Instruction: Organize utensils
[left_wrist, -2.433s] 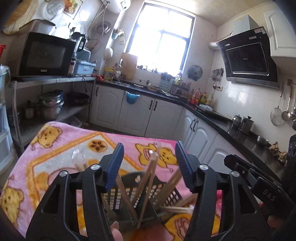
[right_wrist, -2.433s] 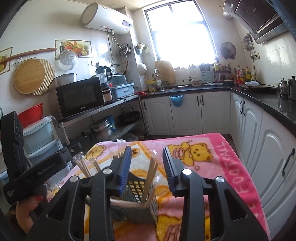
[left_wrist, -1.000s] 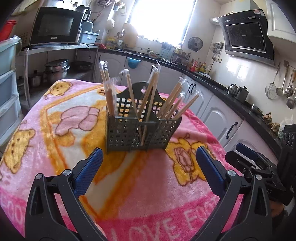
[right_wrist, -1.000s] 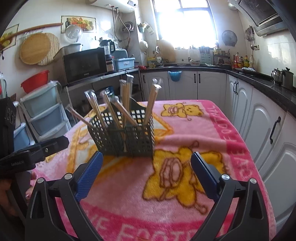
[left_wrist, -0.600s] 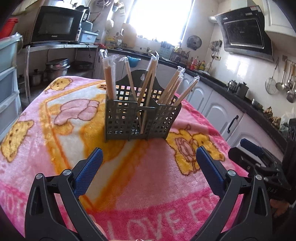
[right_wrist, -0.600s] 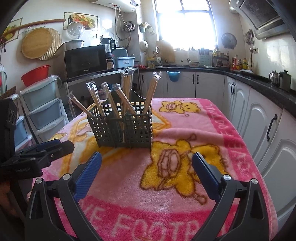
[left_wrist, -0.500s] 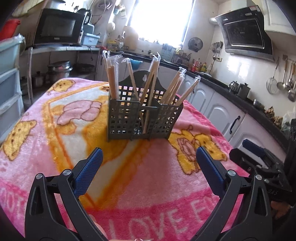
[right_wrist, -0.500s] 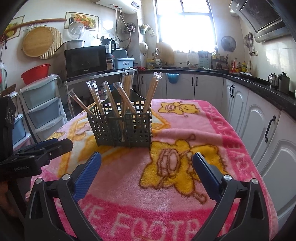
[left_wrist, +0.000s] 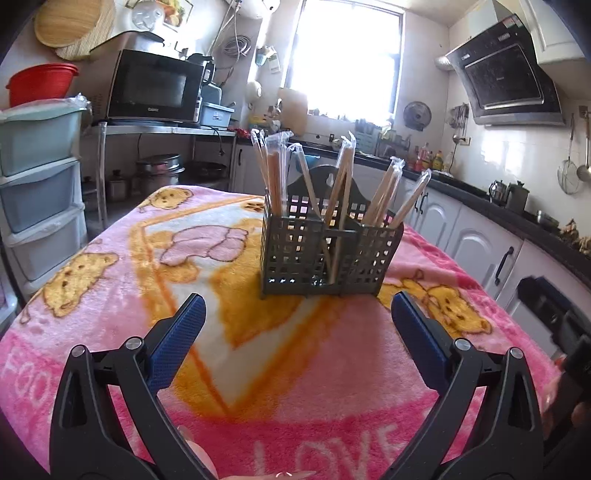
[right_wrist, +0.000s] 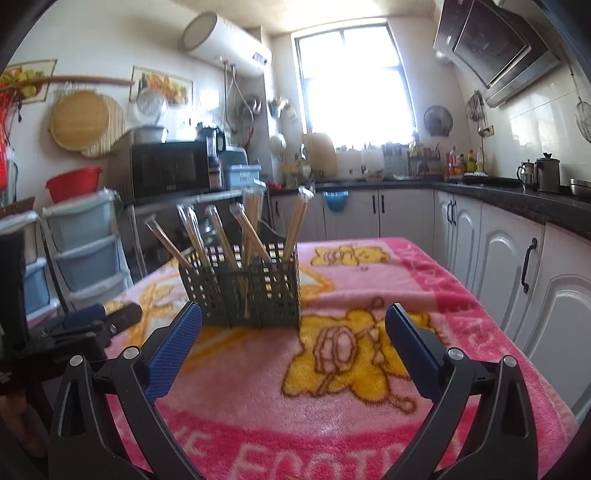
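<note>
A dark grey perforated utensil caddy (left_wrist: 325, 254) (right_wrist: 243, 291) stands upright on the pink bear-print blanket (left_wrist: 229, 354) (right_wrist: 351, 373). Several plastic-wrapped chopstick pairs (left_wrist: 345, 173) (right_wrist: 255, 229) lean out of its compartments. My left gripper (left_wrist: 297, 314) is open, low over the blanket, a short way in front of the caddy, holding nothing. My right gripper (right_wrist: 293, 325) is open too, in front of the caddy and a little to its right. The other handset's black body shows at the right edge of the left wrist view and the left edge of the right wrist view.
Plastic drawer units (left_wrist: 37, 192) stand left of the table, with a microwave (left_wrist: 151, 88) on a metal shelf behind. White cabinets under a black counter (right_wrist: 517, 206) run along the right side. The blanket's front edge lies just beneath my grippers.
Both grippers went from narrow around the chopsticks over the caddy to wide open, then drew back and sank low. Since half a second ago both views have tilted up a little.
</note>
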